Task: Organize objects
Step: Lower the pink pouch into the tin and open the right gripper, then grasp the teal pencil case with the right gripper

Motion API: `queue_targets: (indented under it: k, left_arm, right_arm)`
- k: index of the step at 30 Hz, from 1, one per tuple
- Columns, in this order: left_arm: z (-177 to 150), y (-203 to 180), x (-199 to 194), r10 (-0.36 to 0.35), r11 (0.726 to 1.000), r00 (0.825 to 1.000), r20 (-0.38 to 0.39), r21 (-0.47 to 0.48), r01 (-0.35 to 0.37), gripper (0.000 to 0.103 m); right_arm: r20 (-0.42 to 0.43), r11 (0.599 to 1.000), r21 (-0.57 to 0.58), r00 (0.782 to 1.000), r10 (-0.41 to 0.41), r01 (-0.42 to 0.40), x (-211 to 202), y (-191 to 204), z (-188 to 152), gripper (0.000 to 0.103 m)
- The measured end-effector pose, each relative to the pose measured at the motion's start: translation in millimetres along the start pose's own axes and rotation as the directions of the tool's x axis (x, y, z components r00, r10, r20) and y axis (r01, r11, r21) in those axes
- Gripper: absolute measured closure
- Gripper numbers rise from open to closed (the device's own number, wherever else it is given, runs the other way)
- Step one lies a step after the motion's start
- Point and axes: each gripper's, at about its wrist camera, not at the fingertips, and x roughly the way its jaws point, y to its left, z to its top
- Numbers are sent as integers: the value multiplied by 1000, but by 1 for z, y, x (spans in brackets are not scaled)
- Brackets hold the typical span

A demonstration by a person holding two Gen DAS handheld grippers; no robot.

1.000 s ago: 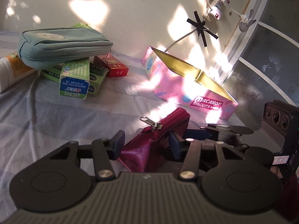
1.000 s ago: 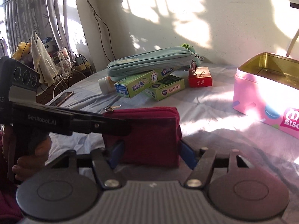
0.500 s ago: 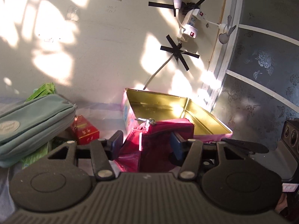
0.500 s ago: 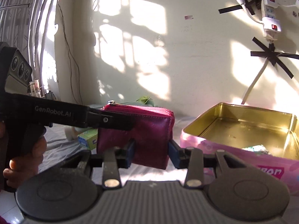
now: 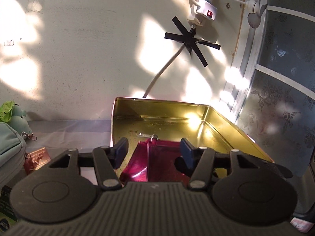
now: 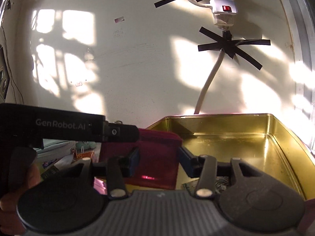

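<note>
A magenta zip pouch (image 5: 157, 157) stands upright between both grippers, over the near left end of the open pink tin with the gold inside (image 5: 167, 110). My left gripper (image 5: 153, 152) is shut on it. The right pad lies flat against the pouch, while the left pad meets only its lower flank. In the right wrist view the pouch (image 6: 157, 153) faces me broadside in my right gripper (image 6: 159, 159). Those jaws are opening, but the pads still touch the pouch. A left gripper finger (image 6: 118, 131) crosses the pouch's top left corner. The pouch's bottom is hidden.
A crinkled foil item (image 6: 220, 181) lies in the tin (image 6: 226, 125). Left of the tin on the sheet are a teal pencil case (image 5: 9, 147), a small red box (image 5: 37, 157) and green boxes. The wall with a taped cable (image 5: 189, 39) rises just behind. A person's hand (image 6: 11, 196) holds the left gripper.
Both grippers lifted the pouch off the sheet and carried it to the right over the tin. The right jaws narrowed onto it. The tin's inside now fills both views.
</note>
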Motion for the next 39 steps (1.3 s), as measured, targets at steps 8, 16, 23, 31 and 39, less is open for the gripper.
queue_targets:
  k: [8,16,23,31,39]
  left_arm:
    - [-10,-2,-29,57,998,998,2,-4,-57,42]
    - [-45,15,-95,175,984,985,-9,18,-175,38]
    - [-81,34,-112,308,951,947,-94,4,-309,38]
    - [-104,49,-124,361,931,924,-124,-10,-365,35]
    - [-117,71,-138,404,912,906,-128,-21,-410,34]
  right_arm:
    - [32,999,45,999,-20,18,-20,-6,0,50]
    - [-15,994,-1,994,105,-105,-54,39,-11,50]
    - [-115,995,25,989,96,-94,-66,76,-42,48]
    - [-149,995,96,988,47,-33,-78,79,-61,45]
    - [-190,999,32,981,27,-21,-73,97,-63,45]
